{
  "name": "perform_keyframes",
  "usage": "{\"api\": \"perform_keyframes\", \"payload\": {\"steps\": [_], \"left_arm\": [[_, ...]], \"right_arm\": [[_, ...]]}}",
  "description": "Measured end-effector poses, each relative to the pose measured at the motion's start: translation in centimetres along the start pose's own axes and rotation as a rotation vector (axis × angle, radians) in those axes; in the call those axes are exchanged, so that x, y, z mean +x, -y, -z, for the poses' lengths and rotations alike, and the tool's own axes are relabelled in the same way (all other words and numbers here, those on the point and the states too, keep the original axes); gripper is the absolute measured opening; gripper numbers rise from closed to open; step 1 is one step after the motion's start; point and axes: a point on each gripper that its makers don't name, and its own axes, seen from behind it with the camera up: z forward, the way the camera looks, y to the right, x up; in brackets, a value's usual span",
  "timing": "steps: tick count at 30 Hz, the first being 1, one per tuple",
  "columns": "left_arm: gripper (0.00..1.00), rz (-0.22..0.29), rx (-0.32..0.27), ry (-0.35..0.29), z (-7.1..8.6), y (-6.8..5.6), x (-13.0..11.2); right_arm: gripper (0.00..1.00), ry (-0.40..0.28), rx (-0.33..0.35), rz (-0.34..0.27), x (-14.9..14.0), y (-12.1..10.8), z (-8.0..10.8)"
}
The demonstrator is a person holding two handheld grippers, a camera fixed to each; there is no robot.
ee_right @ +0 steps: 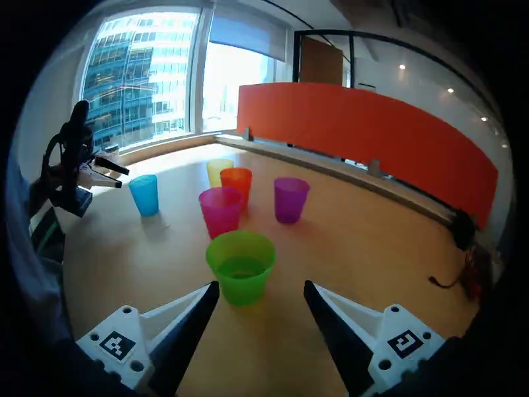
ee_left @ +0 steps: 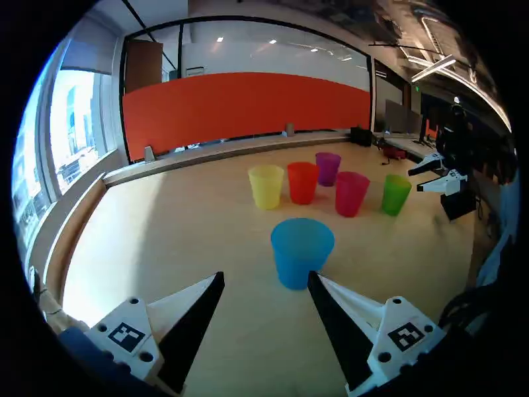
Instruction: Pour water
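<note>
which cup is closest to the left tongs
The blue cup, standing alone just ahead of the open left tongs. The yellow, orange, purple, pink and green cups are grouped farther back.

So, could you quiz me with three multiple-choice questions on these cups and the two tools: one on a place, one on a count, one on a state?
1. Which cup stands just ahead of the left gripper?
A yellow
B the blue cup
C purple

2. How many cups are on the table?
A four
B six
C eight

3. The right gripper is:
A open, holding nothing
B shut on a cup
C shut, empty

Answers:
1 B: it sits just beyond the fingertips.
2 B: blue, yellow cup, orange cup, purple cup, pink cup, green cup.
3 A: its fingers stand apart, the green cup untouched.
</note>
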Motion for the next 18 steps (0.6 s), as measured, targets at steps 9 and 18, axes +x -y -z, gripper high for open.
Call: {"api": "perform_keyframes", "payload": {"steps": [9,18], "left_arm": [[0.94,0.043,0.069,-0.096,1.5,2.1,3.2],[0.94,0.099,0.117,-0.207,2.5,2.6,6.8]], "right_arm": [[0.99,-0.071,-0.082,-0.043,1.4,-1.3,2.2],[0.99,-0.159,-0.183,-0.110,3.0,-3.0,4.6]]}}
